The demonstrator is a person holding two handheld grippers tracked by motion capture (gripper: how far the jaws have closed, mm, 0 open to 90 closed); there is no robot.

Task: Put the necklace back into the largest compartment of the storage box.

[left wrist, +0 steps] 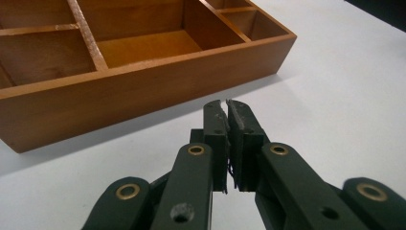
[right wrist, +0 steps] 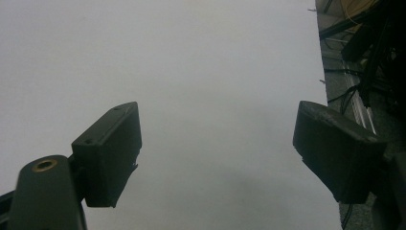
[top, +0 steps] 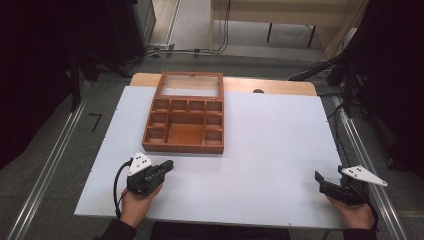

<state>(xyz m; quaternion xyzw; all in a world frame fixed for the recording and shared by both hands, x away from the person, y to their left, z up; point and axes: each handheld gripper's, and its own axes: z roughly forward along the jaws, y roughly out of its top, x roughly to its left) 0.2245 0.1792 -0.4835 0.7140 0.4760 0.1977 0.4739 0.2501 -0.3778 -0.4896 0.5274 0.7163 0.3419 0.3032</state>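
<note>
You are resting your left claw (top: 169, 165), closed and empty, near the desk's (top: 270, 145) front-left corner before the empty open wooden box (top: 184, 120), while your right claw (top: 322, 181) is gaping wide and empty at the front-right corner, so nothing looks started.

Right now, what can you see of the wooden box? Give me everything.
The wooden box is reddish-brown and looks like varnished wood. It lies flat on the white table, left of centre. Its glass-paned lid is open at the far side. Small compartments ring one large one, all empty. The left gripper sits just short of its near wall, not touching.
</note>
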